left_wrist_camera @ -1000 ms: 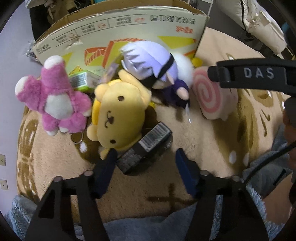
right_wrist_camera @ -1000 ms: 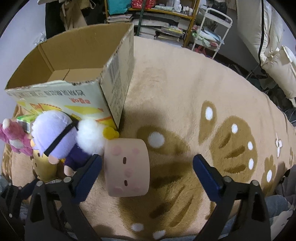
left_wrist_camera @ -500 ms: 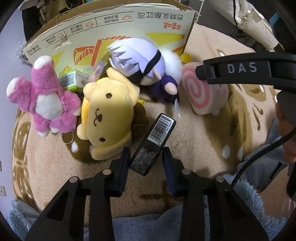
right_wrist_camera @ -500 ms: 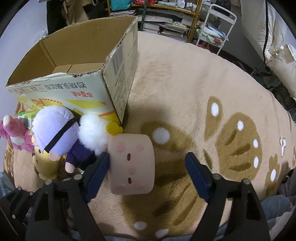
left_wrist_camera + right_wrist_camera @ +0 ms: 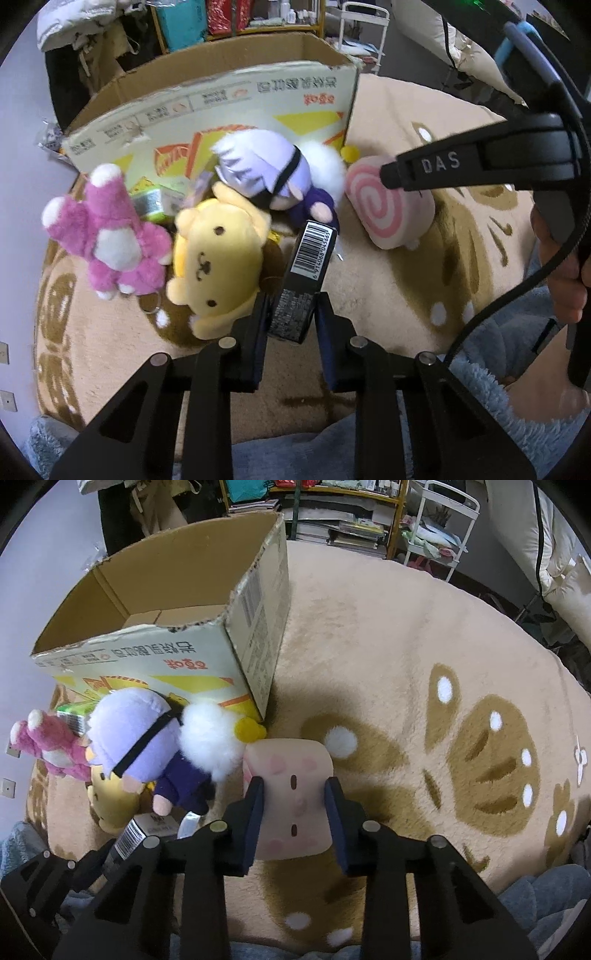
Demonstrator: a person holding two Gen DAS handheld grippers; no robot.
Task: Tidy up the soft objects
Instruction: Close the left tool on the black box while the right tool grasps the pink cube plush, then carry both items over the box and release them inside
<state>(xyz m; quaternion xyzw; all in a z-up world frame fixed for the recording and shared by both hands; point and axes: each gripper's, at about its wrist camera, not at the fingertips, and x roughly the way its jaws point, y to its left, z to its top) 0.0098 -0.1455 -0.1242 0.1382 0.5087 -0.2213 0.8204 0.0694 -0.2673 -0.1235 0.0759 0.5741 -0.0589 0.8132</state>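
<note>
The right gripper (image 5: 293, 801) clenched the swirl-roll plush (image 5: 291, 797) mid-body; soft, it would squash. The left gripper (image 5: 290, 317) pinched the stiff black box (image 5: 304, 280).

place: lived-in home room | floor: plush tan rug (image 5: 388, 635) with brown animal print | back: crowded bookshelf (image 5: 332, 513), white wire cart (image 5: 439, 528) | right: pale bedding (image 5: 554, 546)
</note>
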